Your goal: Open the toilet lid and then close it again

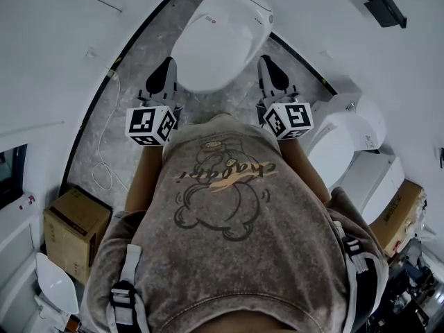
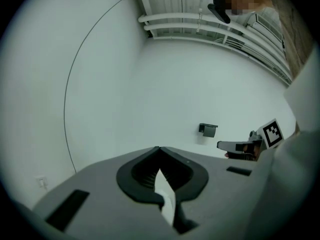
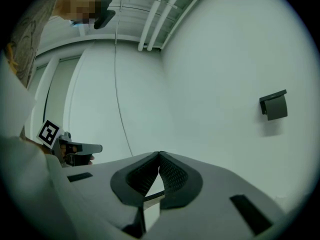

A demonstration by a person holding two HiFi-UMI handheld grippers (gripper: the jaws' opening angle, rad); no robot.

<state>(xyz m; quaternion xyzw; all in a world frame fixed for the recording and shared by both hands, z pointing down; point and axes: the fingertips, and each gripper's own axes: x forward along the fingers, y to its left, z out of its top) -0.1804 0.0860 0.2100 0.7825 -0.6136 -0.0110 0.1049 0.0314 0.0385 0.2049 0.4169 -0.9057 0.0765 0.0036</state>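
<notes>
The toilet lid (image 1: 220, 37) was seen lying down over the bowl, a smooth white oval in the upper middle of the head view, set against the white wall (image 1: 55, 47) on a strip of grey marbled floor (image 1: 139, 82). The lower half of that view was filled by the person's grey printed shirt (image 1: 229, 241). A second white toilet (image 1: 347, 137) was seen to the right, and a cardboard box (image 1: 75, 231) stood on the floor at lower left, with another box (image 1: 402, 214) at lower right.

The left gripper (image 1: 165, 66) was held just beside the lid's left edge and the right gripper (image 1: 268, 62) just beside its right edge, each with its marker cube (image 1: 151, 125) nearest the person. Whether either touched the lid could not be told.

In the left gripper view, the left gripper (image 2: 159, 151) was pointed at bare wall and ceiling pipes, its jaws brought together at the tips with nothing held. In the right gripper view, the right gripper (image 3: 159, 156) was likewise closed tip to tip and empty.

A thin white cable (image 1: 104, 137) was looped across the floor on the left. A small black wall fitting (image 3: 273, 105) was mounted high on the right.
</notes>
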